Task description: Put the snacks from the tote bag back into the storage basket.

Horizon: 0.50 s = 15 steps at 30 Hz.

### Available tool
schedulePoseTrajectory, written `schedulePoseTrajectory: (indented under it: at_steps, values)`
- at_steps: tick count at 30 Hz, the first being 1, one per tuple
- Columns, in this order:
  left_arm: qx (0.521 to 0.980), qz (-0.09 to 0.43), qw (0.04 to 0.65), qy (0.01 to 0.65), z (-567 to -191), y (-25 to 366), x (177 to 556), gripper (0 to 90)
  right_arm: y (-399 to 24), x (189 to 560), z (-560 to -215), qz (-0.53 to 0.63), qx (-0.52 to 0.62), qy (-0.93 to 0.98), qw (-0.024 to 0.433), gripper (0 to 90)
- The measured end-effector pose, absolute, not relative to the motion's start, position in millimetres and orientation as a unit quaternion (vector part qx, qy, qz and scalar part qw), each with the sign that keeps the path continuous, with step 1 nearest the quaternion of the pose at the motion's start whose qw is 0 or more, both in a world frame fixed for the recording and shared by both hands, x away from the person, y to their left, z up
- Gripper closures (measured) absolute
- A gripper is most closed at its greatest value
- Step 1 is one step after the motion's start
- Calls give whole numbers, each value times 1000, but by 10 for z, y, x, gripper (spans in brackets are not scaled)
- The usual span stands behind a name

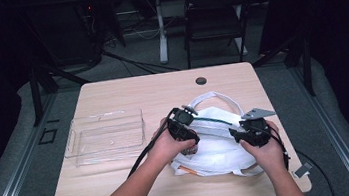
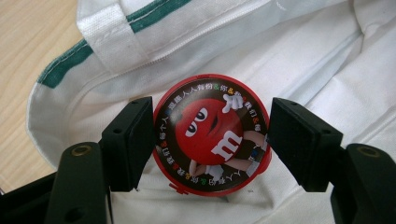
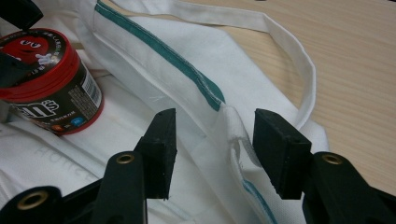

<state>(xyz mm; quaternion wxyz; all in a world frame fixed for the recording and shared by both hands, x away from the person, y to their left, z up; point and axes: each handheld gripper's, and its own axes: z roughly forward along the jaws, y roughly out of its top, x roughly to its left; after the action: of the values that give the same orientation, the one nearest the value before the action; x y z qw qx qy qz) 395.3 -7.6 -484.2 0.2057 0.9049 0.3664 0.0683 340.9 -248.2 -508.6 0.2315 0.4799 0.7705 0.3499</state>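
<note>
Pale wood table (image 1: pixel 111 93) — soft canvas bag (image 2: pixel 327 56), round glossy tin (image 2: pixel 211 134).

We hold two black grippers, the left gripper (image 1: pixel 187 110) and the right gripper (image 1: pixel 234 133); each has blocky black pads on brass-riveted arms, a black cable trailing toward six o'clock, and the right carries a grey three-cornered plate (image 1: pixel 258 113).

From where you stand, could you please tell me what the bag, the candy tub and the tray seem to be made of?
Bag: white woven cloth, matte, with stitched green trim and soft folds.
Candy tub: likely plastic, with a glossy red lid and a printed dark label.
Tray: clear hard plastic, probably acrylic; the table shows through.
</note>
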Motion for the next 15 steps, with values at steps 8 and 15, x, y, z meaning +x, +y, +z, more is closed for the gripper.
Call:
schedulePoseTrajectory:
  at_steps: [8,15]
  values:
    - [902,68,206,374,-4849,-65,3947,302,-2471,3407,-5087,352,479,769,234,496]
    - [893,47,215,391,-4872,-12,3971,287,-2466,3411,-5095,352,478,770,234,493]
